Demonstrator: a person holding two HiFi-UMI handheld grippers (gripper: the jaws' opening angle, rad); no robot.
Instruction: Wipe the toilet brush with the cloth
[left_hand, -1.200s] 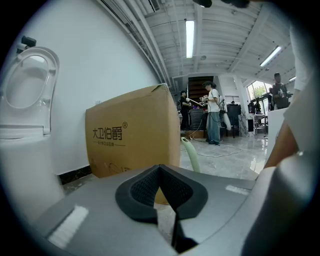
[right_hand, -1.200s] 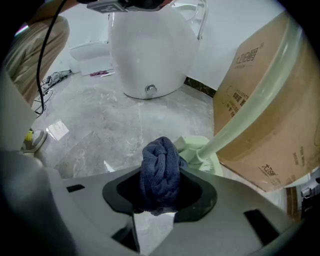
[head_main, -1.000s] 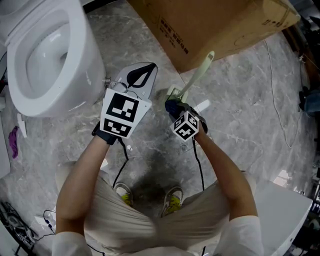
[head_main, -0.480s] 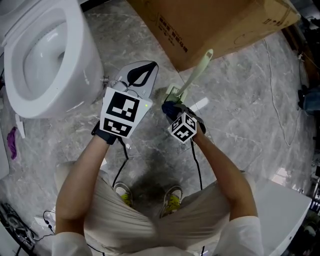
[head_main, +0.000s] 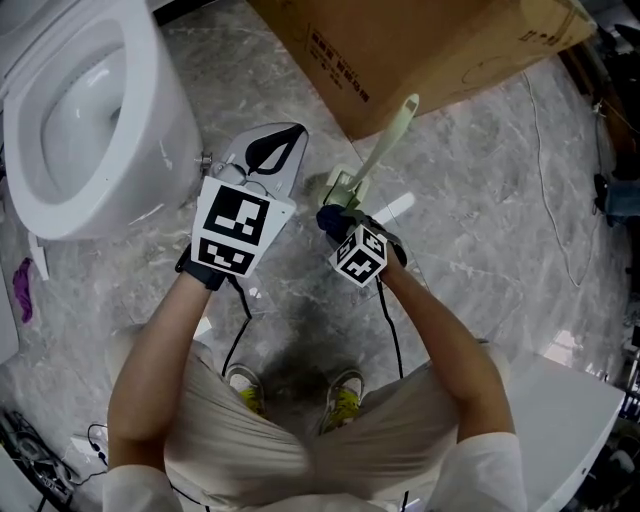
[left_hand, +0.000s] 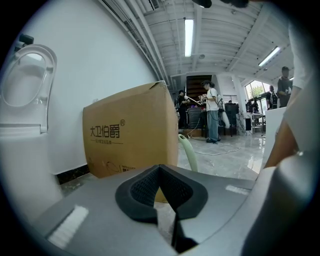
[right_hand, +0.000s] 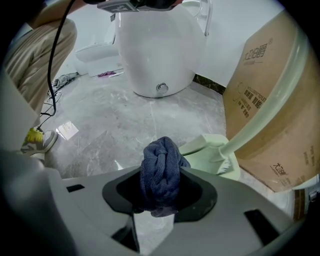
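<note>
One dark blue cloth (right_hand: 161, 167) sits clamped in the right gripper (right_hand: 160, 202), near one green toilet brush (right_hand: 260, 117). The left gripper (left_hand: 162, 195) is closed and empty.

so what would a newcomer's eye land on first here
Probably the bunched dark blue cloth clamped in the right gripper, directly in front of the person. Just beyond it, the pale green plastic toilet brush slants up toward the big brown cardboard box. The white ceramic toilet sits at the upper left of the head view.
</note>
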